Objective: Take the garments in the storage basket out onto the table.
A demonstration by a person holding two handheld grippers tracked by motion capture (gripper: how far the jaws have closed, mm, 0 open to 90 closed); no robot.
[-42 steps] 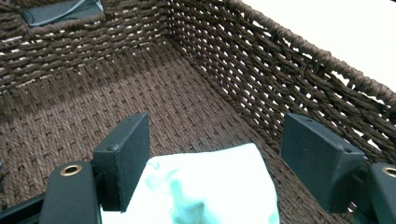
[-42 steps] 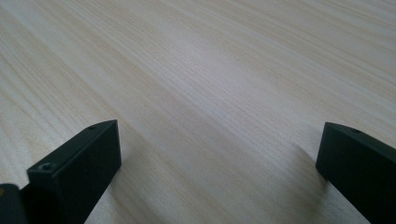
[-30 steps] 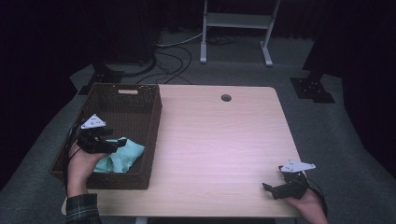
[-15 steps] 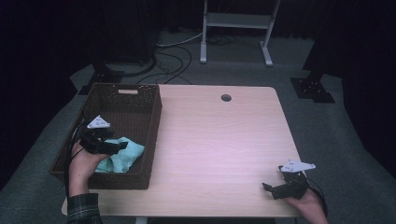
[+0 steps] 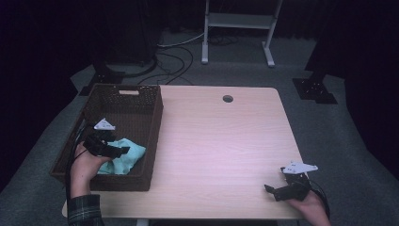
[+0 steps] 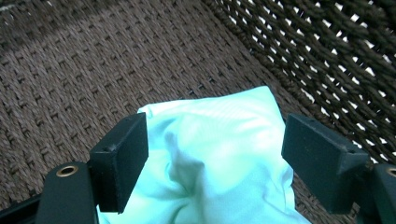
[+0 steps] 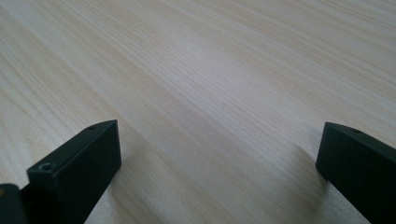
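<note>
Little has changed since the earlier high views: my left gripper (image 5: 109, 147) sits a touch lower over the cloth (image 5: 123, 159) in the lower left of the frame, and my right gripper (image 5: 277, 190) has kept its spot at the lower right.

Nearest to me in the high view, my right gripper rests low over the bare table (image 5: 216, 141) close to its front edge, well apart from everything else. In the right gripper view its two black jaws stand wide apart with only pale wood grain between them; they hold nothing.

On the other side, my left hand (image 5: 84, 162) reaches into the near end of the woven basket (image 5: 141, 96). The turquoise cloth (image 6: 219, 154) lies crumpled on the basket floor there, beside the right-hand wall. In the left gripper view my jaws stand well open on either side of the cloth's raised fold, the pads not pressing on it.

Farther off, the basket's far end shows a handle slot, and a small round hole (image 5: 227, 99) sits near the table's far edge.
</note>
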